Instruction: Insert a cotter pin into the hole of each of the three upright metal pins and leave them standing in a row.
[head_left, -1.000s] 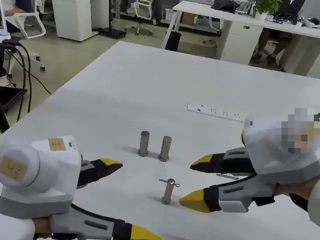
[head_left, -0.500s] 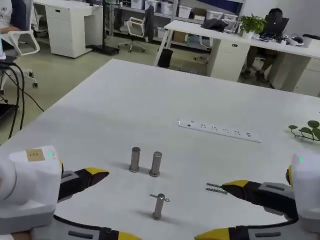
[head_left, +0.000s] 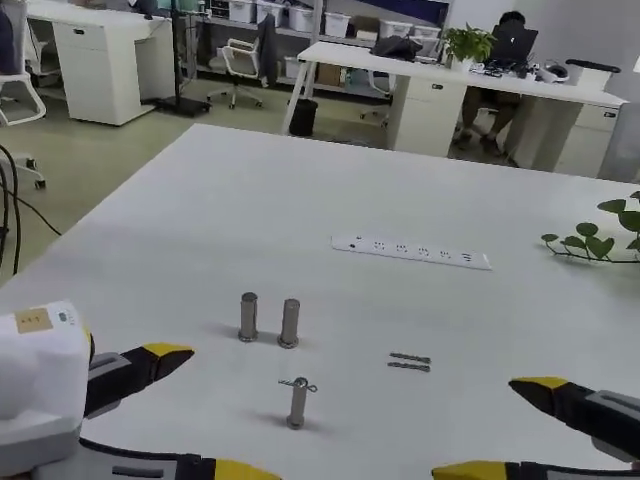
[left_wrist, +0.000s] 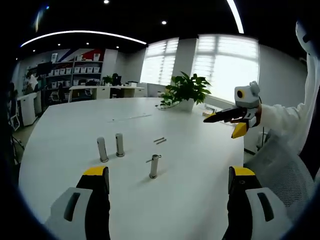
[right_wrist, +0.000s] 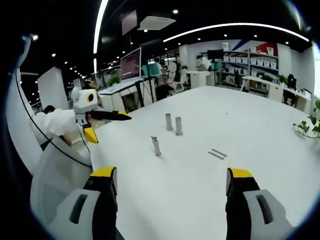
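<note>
1. Since the work needs a flat, open surface, everything sits on the white table (head_left: 300, 200), toward its near edge in the head view.
2. Left gripper (head_left: 235, 412) at seven o'clock and right gripper (head_left: 475, 425) at five o'clock both hover with jaws spread wide and nothing between them. They flank the work, apparently poised for the next pick.
3. Power strip (head_left: 410, 250) lies at one o'clock, well apart from the pins and likely just out of the way.
4. Two bare metal pins (head_left: 289, 323) stand upright just beside each other, at eleven o'clock of the third pin (head_left: 297, 402). That one stands nearer and already carries a cotter pin (head_left: 300, 384) through its top hole.
5. Two loose cotter pins (head_left: 409, 361) lie side by side at two o'clock of the third pin, on the right gripper's side. I judge that gripper should fetch one.
</note>
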